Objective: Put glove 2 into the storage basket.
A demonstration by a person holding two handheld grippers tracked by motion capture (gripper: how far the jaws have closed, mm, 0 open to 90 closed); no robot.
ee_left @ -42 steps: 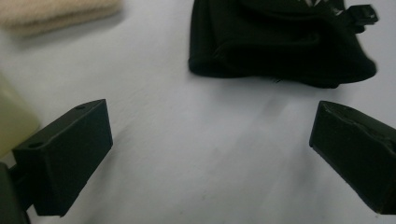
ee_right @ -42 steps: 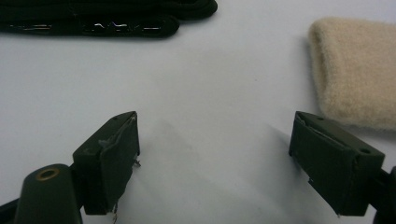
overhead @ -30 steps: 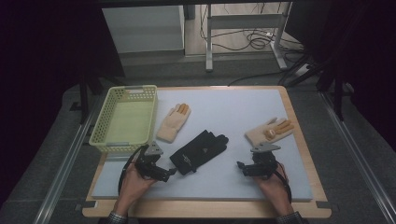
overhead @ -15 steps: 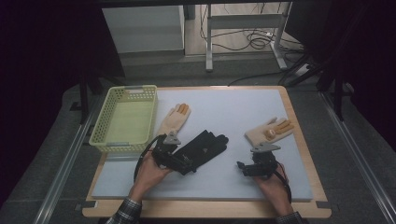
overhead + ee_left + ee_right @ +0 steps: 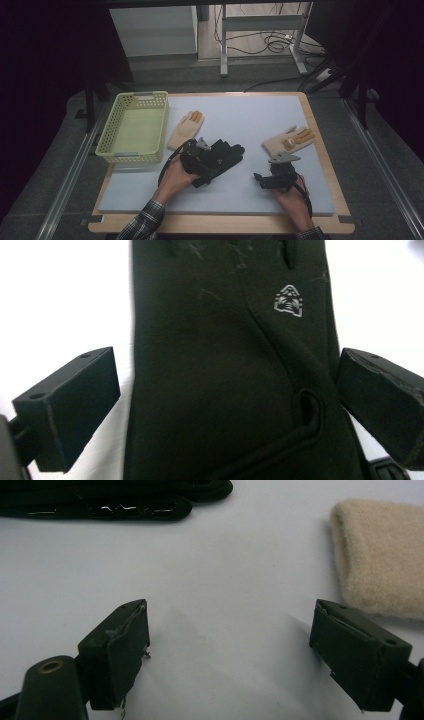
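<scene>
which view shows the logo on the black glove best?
Left gripper view: the pale logo on the black glove is close and sharp. High view shows it as a speck; right gripper view catches just the glove's edge.

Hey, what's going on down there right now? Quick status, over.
Left hand-held gripper open, jaws astride black fabric glove, not closed. Right hand-held gripper open over bare white mat, near fuzzy beige glove. Nothing blocking.

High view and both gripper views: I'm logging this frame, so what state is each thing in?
Black fabric glove: flat on the mat, unclamped between open jaws.
Left gripper: open, straddling the glove.
Right gripper: open, empty, over bare mat.
Yellow-green plastic basket: upright, empty.
Two beige gloves: flat, untouched.
</scene>
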